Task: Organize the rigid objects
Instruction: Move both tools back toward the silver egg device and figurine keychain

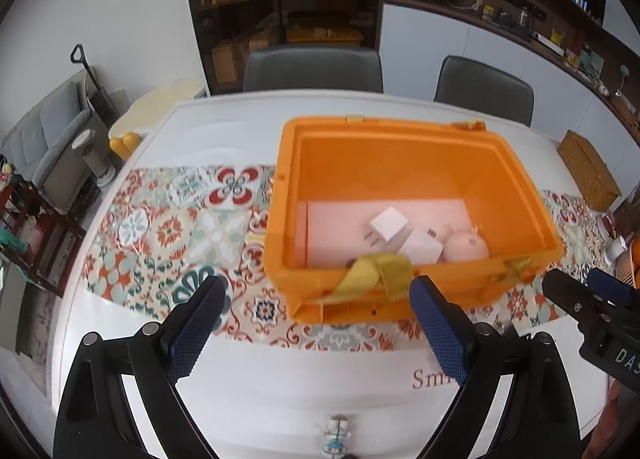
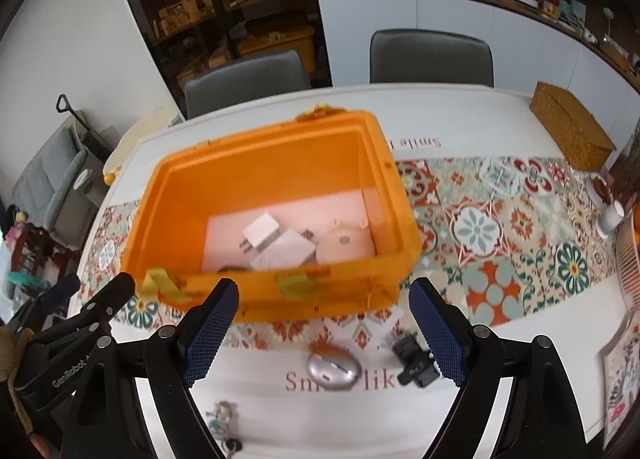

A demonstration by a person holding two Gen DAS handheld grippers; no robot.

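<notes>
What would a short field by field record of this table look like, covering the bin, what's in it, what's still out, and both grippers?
container: orange bin, open, on the patterned runner
inside bin: white plug adapter, white box, round pinkish item
still on table: silver mouse, black clip-like item, small figurine
left gripper: open, empty, in front of the bin
right gripper: open, empty, above the mouse and black item
other: wicker box at the far right of the table
</notes>
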